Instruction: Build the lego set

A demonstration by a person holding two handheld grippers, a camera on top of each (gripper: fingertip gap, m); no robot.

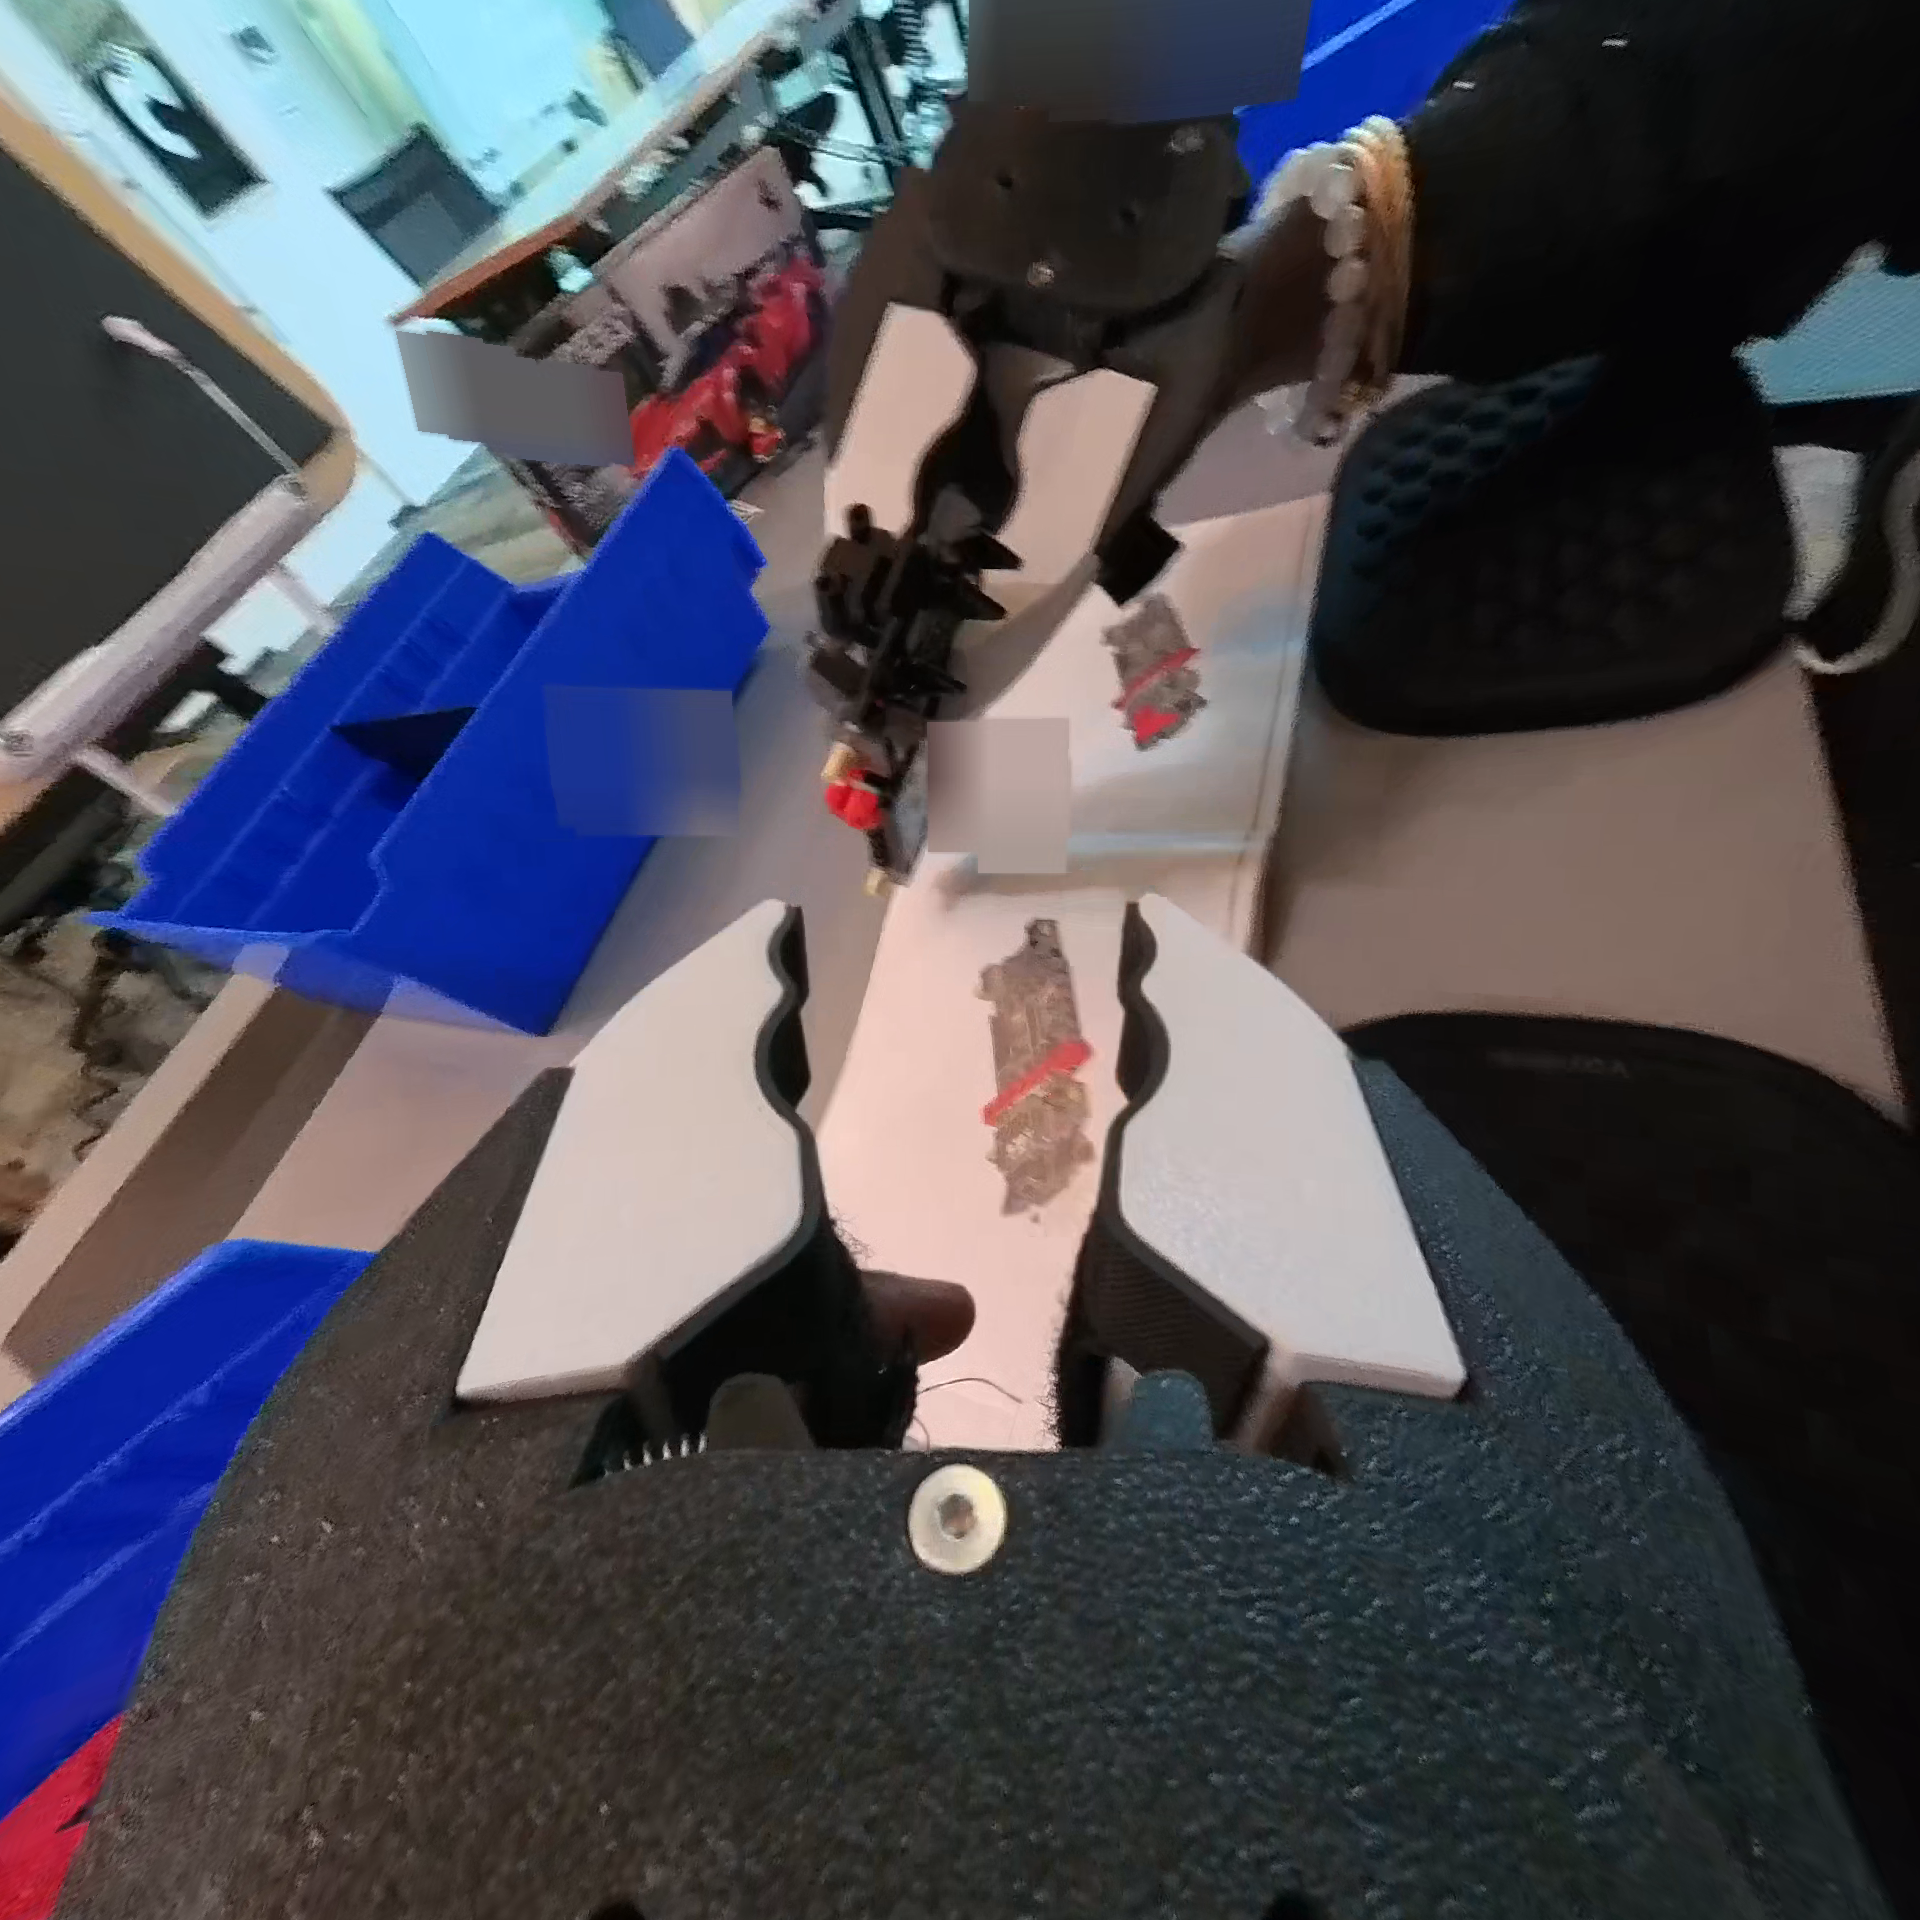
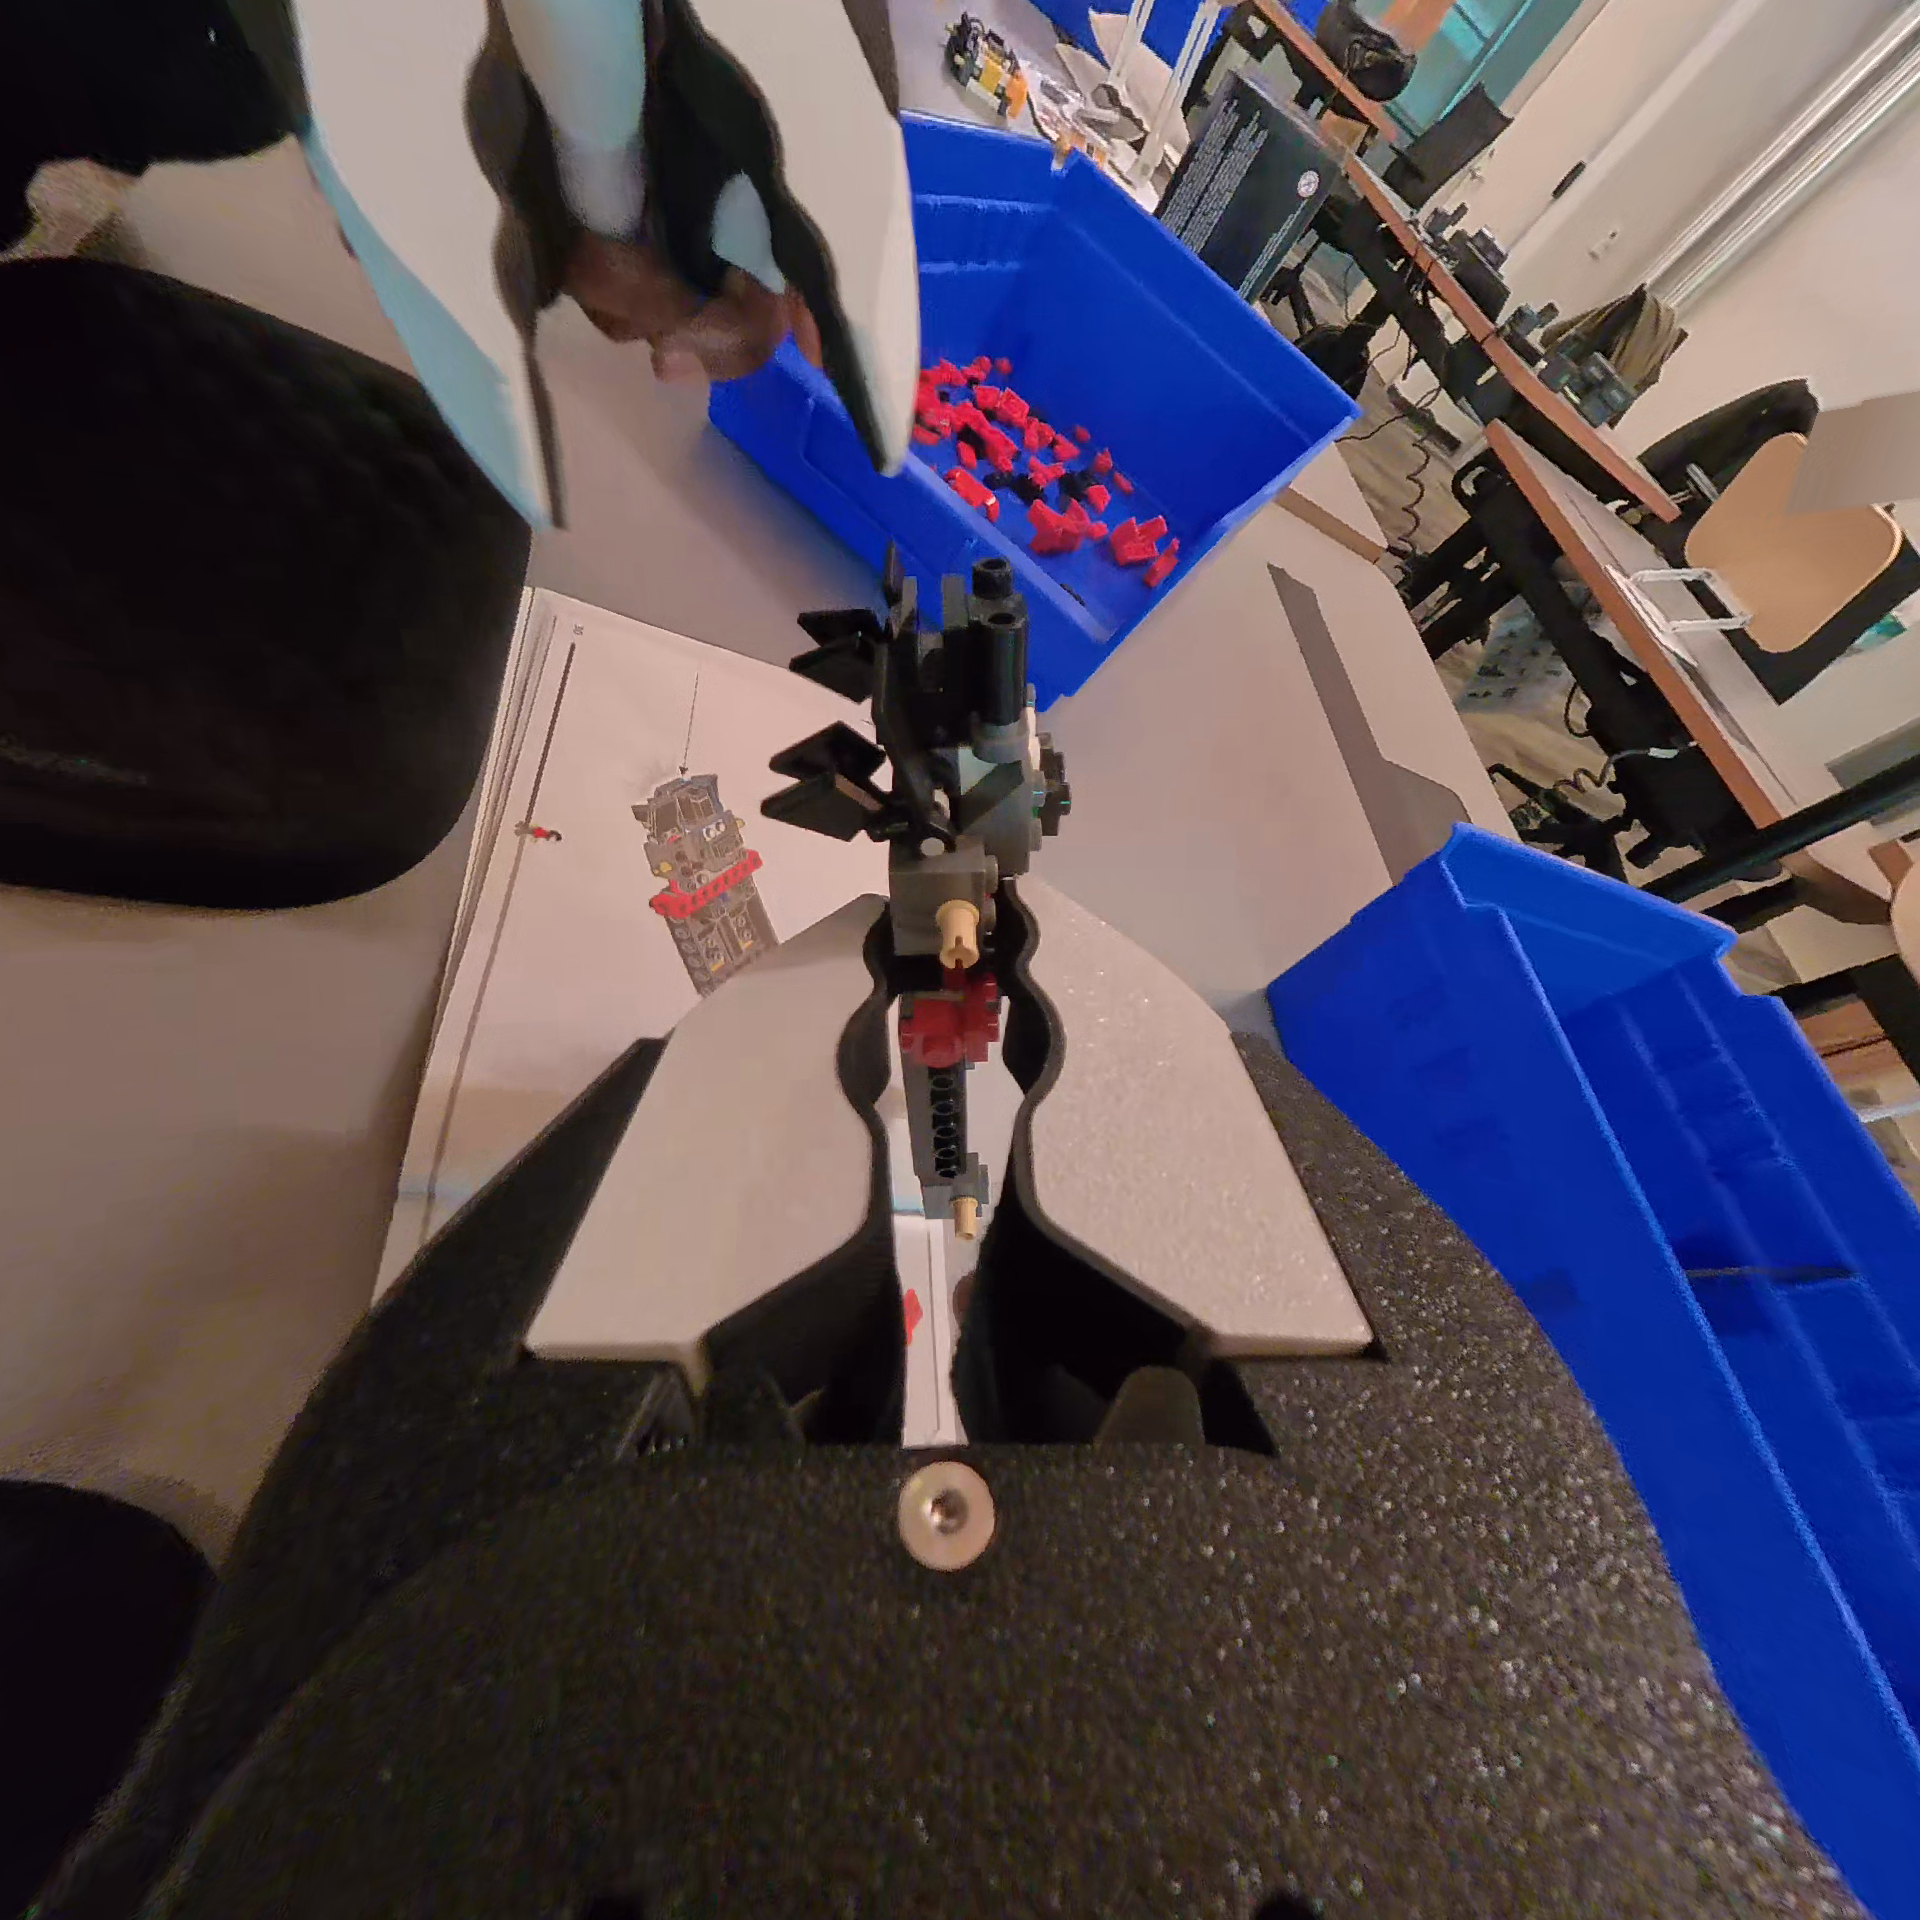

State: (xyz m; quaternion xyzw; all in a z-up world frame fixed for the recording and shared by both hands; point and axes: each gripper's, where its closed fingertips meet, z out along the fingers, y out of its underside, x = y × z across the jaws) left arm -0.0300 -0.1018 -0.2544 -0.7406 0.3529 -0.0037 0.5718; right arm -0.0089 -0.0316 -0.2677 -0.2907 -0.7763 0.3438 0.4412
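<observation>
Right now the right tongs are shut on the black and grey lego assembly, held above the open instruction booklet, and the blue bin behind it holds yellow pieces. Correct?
Not quite: the blue bin holds red pieces, as the right wrist view shows. The right tongs are indeed shut on the lego assembly above the instruction booklet.

No writing is legible in either view. The open white instruction booklet (image 2: 623,790) at centre left and the dark printed box (image 2: 1242,203) at upper right bear marks too small to make out.
</observation>
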